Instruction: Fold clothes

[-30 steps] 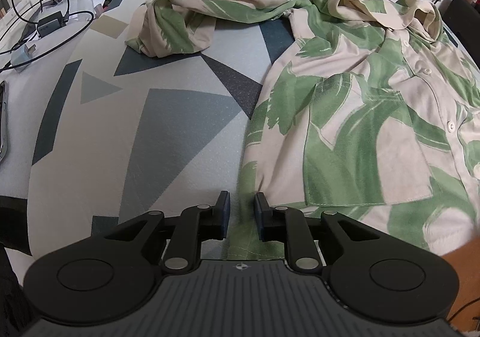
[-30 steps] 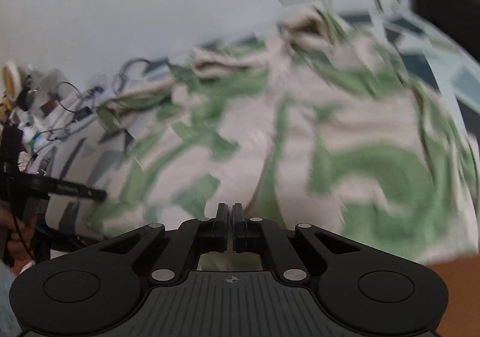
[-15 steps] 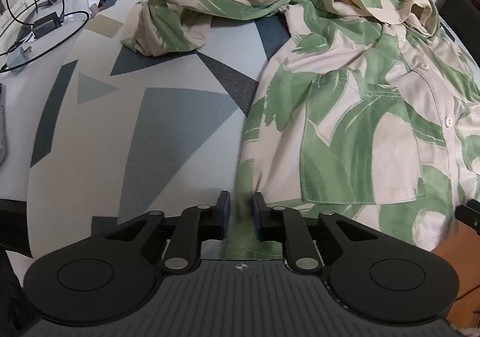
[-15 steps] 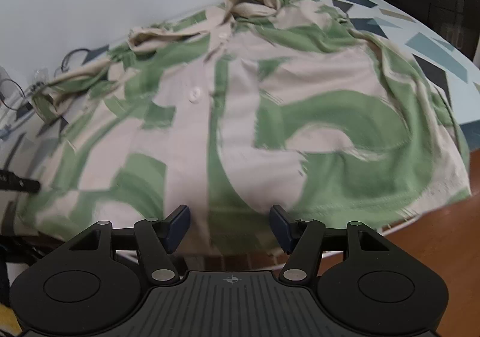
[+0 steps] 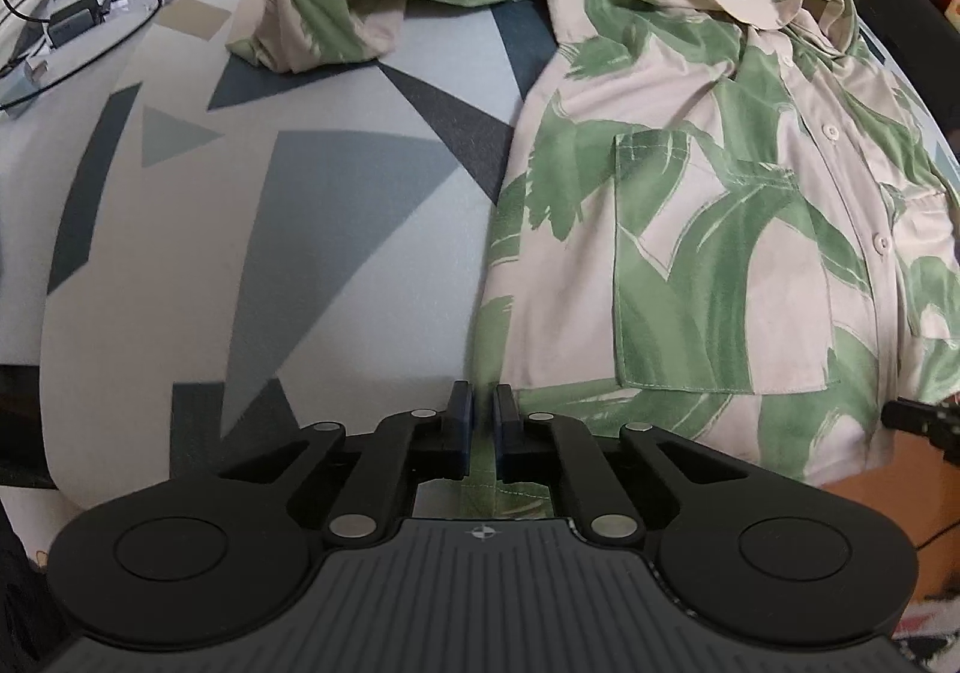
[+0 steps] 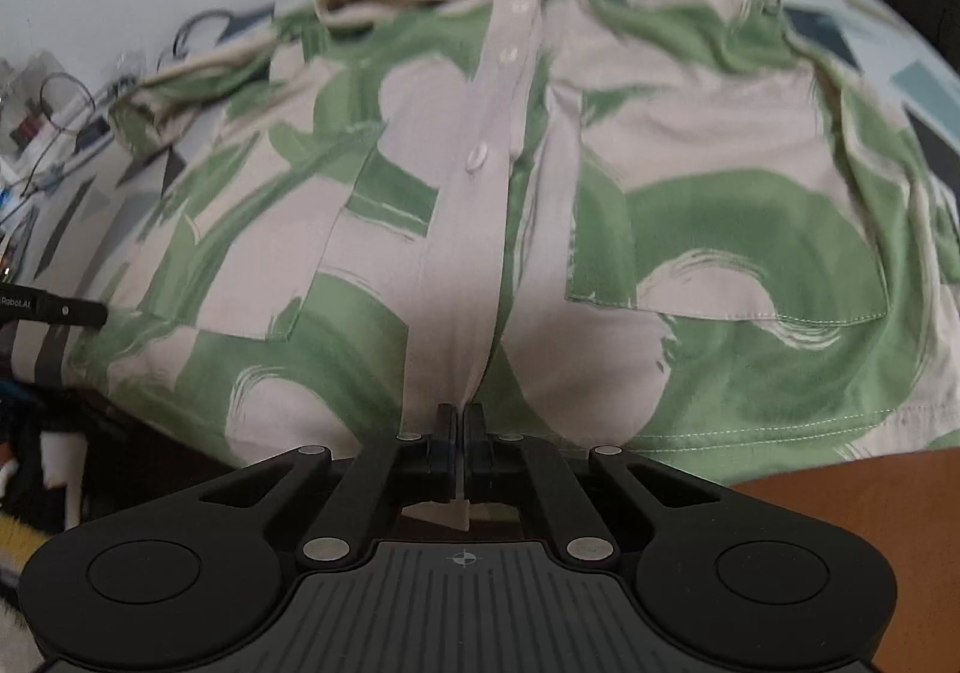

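At the bottom centre of both views, my left claw point(image 5: 483, 421) and right claw point(image 6: 461, 442) have just clamped the hem of the shirt point(image 5: 690, 229), which lies unfolded across the patterned table point(image 5: 252, 205); every fold remains.

Beige shirt point(image 5: 708, 229) with green leaf strokes; grey-and-navy triangle-patterned cloth point(image 5: 312, 205).

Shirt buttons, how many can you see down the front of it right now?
3 buttons on the shirt placket in the right wrist view: one near the collar, one below, one mid-chest. More may be hidden lower, where fabric bunches.
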A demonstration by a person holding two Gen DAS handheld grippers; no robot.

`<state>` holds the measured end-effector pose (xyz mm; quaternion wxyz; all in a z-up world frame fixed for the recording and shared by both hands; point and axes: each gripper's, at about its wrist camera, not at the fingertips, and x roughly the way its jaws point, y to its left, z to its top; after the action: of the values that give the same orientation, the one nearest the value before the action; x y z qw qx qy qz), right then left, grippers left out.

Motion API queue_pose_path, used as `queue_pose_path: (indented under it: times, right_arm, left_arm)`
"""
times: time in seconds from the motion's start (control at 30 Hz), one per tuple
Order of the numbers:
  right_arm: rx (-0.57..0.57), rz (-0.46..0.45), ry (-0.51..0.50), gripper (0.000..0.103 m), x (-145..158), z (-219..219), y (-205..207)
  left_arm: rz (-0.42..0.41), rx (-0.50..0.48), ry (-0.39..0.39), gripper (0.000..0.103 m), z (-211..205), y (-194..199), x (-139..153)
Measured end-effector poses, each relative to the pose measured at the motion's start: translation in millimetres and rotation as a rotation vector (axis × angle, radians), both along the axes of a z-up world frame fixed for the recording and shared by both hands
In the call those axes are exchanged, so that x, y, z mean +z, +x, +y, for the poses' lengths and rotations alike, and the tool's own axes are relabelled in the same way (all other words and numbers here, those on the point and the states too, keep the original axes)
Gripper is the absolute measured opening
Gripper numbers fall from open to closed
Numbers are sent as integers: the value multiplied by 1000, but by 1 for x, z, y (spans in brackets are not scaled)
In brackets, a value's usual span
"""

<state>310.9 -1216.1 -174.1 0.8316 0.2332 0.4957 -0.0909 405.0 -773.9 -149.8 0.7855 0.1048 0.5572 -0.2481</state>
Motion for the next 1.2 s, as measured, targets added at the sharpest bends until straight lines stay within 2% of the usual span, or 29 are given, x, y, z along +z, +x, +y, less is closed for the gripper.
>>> queue_pose_path:
  times: [0.03,0.1,0.13,0.2,0.23,0.27,0.3,0.37,0.43,0.53,0.63,0.67,0.73,0.8,0.9,1.03,1.13,1.17,1.2]
  right_arm:
    - [-13,25,27,5,1,-4,2]
    - [-45,46,101,31,11,-17,8]
    - [-62,56,138,34,16,-23,11]
    - [-76,-28,147,38,45,-36,19]
    - [-82,-75,148,40,60,-42,23]
    - [-88,-123,149,47,75,-49,27]
    - [-97,-162,129,48,89,-57,36]
    - [-116,-239,80,48,118,-75,54]
    - [-119,-300,-21,47,148,-90,77]
    - [-90,-373,-198,48,182,-109,101]
    - [-45,-404,-363,49,197,-118,126]
    - [-30,-415,-418,49,202,-122,134]
    - [36,-410,-438,51,192,-119,148]
    - [136,-369,-456,56,163,-102,169]
    - [286,-313,-478,57,115,-75,205]
    - [405,-306,-449,57,64,-49,260]
    - [434,-283,-388,53,41,-54,296]
    - [448,-280,-367,49,39,-59,305]
    - [461,-277,-348,34,37,-63,314]
  left_arm:
    - [9,-1,0,8,0,0,0]
    - [43,2,-7,9,2,3,2]
    - [67,6,-12,13,2,5,3]
    - [89,6,-44,19,5,10,13]
    - [61,2,-74,26,6,12,24]
    - [4,-6,-96,35,5,14,39]
    - [-52,-14,-119,41,3,16,54]
    - [-166,-32,-180,60,-2,22,85]
    - [-269,-47,-227,67,-8,29,112]
    - [-391,-47,-177,69,-27,48,129]
    - [-433,-50,-118,78,-41,69,121]
    - [-402,-39,-113,78,-43,80,113]
    - [-269,15,-173,78,-44,101,90]
    - [-140,88,-231,78,-44,123,65]
    - [-82,224,-250,78,-52,148,36]
    - [-47,380,-215,78,-72,184,8]
    - [-58,502,-240,79,-73,209,-1]
    - [-75,532,-255,78,-73,216,-1]
    - [-93,555,-251,77,-74,223,1]
